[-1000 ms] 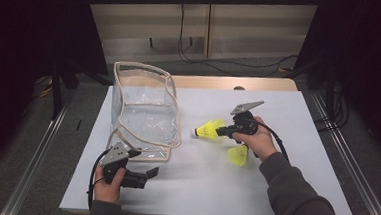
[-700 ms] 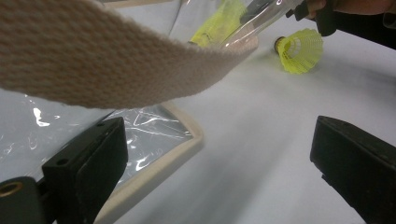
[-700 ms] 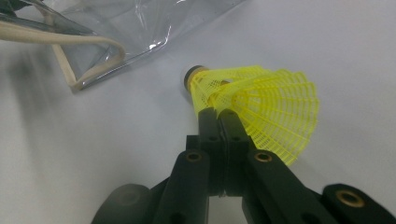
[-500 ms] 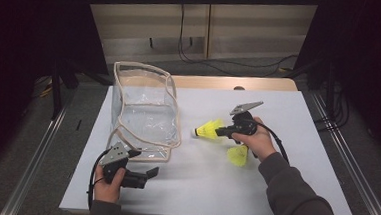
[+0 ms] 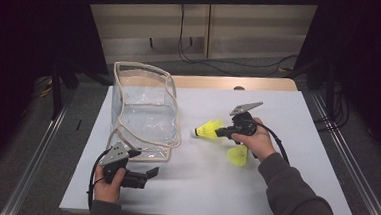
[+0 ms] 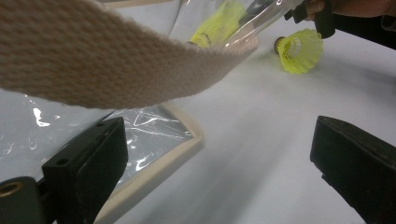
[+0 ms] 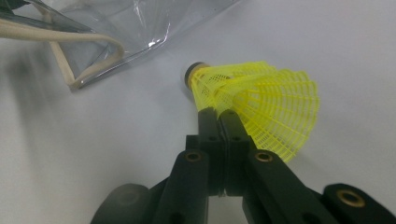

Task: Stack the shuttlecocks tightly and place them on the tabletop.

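A clear plastic bag with beige webbing trim stands open-topped on the white table. My right gripper is shut on the skirt of a yellow shuttlecock, held just above the table with its cork pointing at the bag. In the right gripper view the jaws pinch the skirt's edge of that shuttlecock. A second yellow shuttlecock lies under the right hand and appears again in the left gripper view. My left gripper rests open by the bag's near corner, nothing between its jaws.
The bag's beige strap hangs close across the left gripper view. Behind the white table a wooden edge shows. Metal rails run along both sides. Cables lie on the floor at the back.
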Demonstrator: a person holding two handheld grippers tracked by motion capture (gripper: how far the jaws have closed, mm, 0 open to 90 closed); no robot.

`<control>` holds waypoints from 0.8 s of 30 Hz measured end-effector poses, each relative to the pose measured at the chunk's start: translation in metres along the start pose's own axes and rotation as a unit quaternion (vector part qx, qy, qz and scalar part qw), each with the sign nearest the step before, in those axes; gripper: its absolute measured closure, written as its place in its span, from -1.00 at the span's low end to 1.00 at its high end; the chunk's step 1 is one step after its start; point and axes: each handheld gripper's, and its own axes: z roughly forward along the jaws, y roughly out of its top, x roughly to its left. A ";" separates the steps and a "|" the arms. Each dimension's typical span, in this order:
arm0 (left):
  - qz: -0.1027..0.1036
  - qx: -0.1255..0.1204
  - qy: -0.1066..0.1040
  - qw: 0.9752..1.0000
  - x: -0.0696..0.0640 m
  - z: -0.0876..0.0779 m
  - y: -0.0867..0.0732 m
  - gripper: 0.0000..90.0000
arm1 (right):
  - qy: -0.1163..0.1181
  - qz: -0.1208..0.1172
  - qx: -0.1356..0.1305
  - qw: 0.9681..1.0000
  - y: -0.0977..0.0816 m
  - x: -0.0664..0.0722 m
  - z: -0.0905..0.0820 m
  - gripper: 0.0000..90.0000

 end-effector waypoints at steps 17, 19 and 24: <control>0.000 0.000 0.000 1.000 0.000 0.000 0.000 -0.91 | -0.002 0.009 0.017 1.000 -0.005 -0.002 0.003 0.86; 0.000 0.001 0.001 1.000 0.000 0.000 0.000 -0.91 | -0.003 0.010 0.017 1.000 -0.005 -0.002 0.003 0.77; 0.000 0.000 0.000 1.000 0.000 0.000 0.000 -0.91 | -0.011 0.010 0.017 1.000 -0.006 -0.002 0.003 0.72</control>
